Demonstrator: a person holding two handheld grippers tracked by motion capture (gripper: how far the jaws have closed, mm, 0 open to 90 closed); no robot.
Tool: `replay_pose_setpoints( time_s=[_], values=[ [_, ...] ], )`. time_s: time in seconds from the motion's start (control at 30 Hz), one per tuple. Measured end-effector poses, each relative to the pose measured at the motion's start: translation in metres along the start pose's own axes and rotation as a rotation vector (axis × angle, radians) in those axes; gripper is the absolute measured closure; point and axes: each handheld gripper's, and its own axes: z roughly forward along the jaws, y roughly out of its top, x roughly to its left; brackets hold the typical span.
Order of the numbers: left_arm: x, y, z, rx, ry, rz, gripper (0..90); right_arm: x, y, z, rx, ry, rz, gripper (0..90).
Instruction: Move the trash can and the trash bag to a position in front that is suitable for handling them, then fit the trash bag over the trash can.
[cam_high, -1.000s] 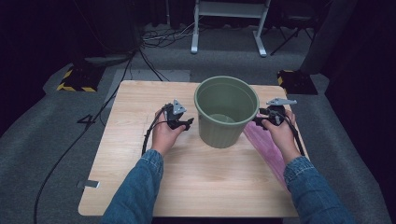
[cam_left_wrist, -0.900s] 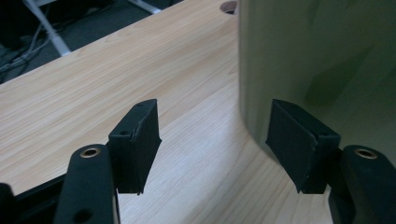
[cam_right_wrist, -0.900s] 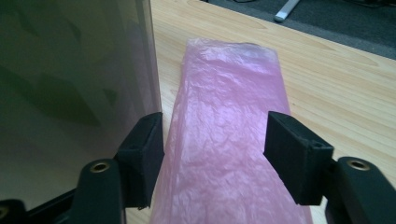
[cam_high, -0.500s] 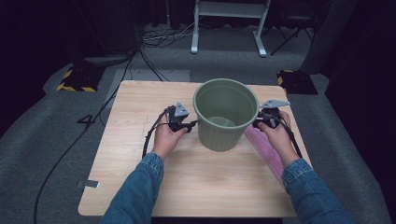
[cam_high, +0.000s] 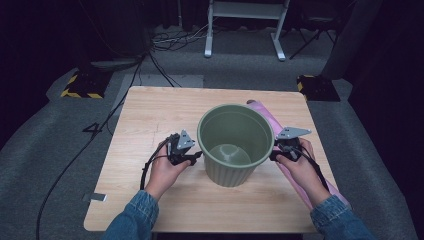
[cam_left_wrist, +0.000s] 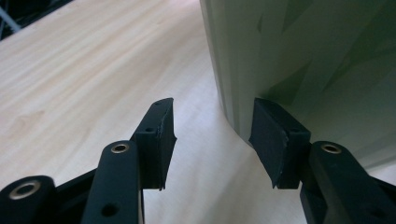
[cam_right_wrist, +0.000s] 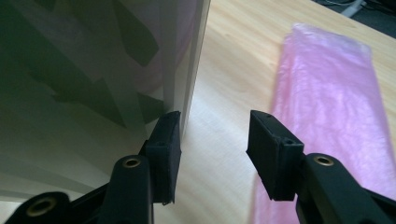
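A ribbed green bucket (cam_high: 235, 145) stands upright and empty in the middle of the wooden table (cam_high: 150, 115). My left gripper (cam_high: 194, 156) is at its left side, open. In the left gripper view (cam_left_wrist: 212, 135) one jaw rests against the bucket wall (cam_left_wrist: 303, 56) and the other is over bare wood. My right gripper (cam_high: 274, 155) is at the bucket's right side, also open. In the right gripper view (cam_right_wrist: 215, 140) its left jaw touches the bucket wall (cam_right_wrist: 93, 60). A pink plastic bag roll (cam_right_wrist: 327, 93) lies just beyond the other jaw.
The pink roll (cam_high: 265, 112) runs along the table's right side, from behind the bucket to under the person's right forearm. Grey carpet surrounds the table, with cables (cam_high: 100, 130) trailing left and a white frame stand (cam_high: 245, 25) at the back.
The bucket has slid toward the person and slightly left, with both grippers moving along at its sides. The pink roll's far end now shows behind it.
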Motion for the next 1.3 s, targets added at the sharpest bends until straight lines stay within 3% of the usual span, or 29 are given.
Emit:
replay_pose_setpoints(
  time_s=[0.07, 0.2, 0.5, 0.67, 0.77, 0.8, 0.87, 1.0, 1.1, 1.3],
  values=[
    [-0.009, -0.006, -0.009, 0.007, -0.029, 0.009, 49.7, 0.006, -0.005, -0.005, -0.012, 0.011, 0.004, 54.6],
    [-0.020, -0.010, -0.018, 0.028, -0.025, 0.039, 49.5, 0.017, -0.012, -0.012, -0.025, 0.031, -0.004, 54.6],
    [-0.038, -0.029, -0.040, 0.012, -0.056, 0.030, 49.4, 0.043, -0.027, -0.030, -0.036, 0.109, -0.033, 53.8],
    [-0.044, -0.041, -0.051, 0.004, -0.089, 0.013, 46.7, 0.051, -0.036, -0.034, -0.055, 0.161, -0.008, 49.7],
    [-0.046, -0.044, -0.053, 0.003, -0.085, 0.015, 41.6, 0.055, -0.039, -0.036, -0.059, 0.176, -0.002, 45.0],
    [-0.046, -0.045, -0.054, 0.002, -0.085, 0.016, 37.7, 0.055, -0.040, -0.037, -0.054, 0.174, -0.006, 40.9],
    [-0.044, -0.050, -0.055, -0.008, -0.091, -0.027, 30.8, 0.054, -0.040, -0.039, -0.053, 0.164, -0.003, 34.0],
    [-0.044, -0.056, -0.058, 0.008, -0.063, -0.039, 27.5, 0.048, -0.042, -0.043, -0.031, 0.144, 0.018, 25.2],
    [-0.044, -0.064, -0.061, 0.026, -0.052, -0.062, 26.7, 0.033, -0.050, -0.048, 0.017, 0.061, 0.042, 18.6],
    [-0.042, -0.079, -0.062, 0.051, -0.019, -0.091, 26.6, 0.003, -0.066, -0.048, 0.093, -0.016, 0.111, 18.1]
  ],
)
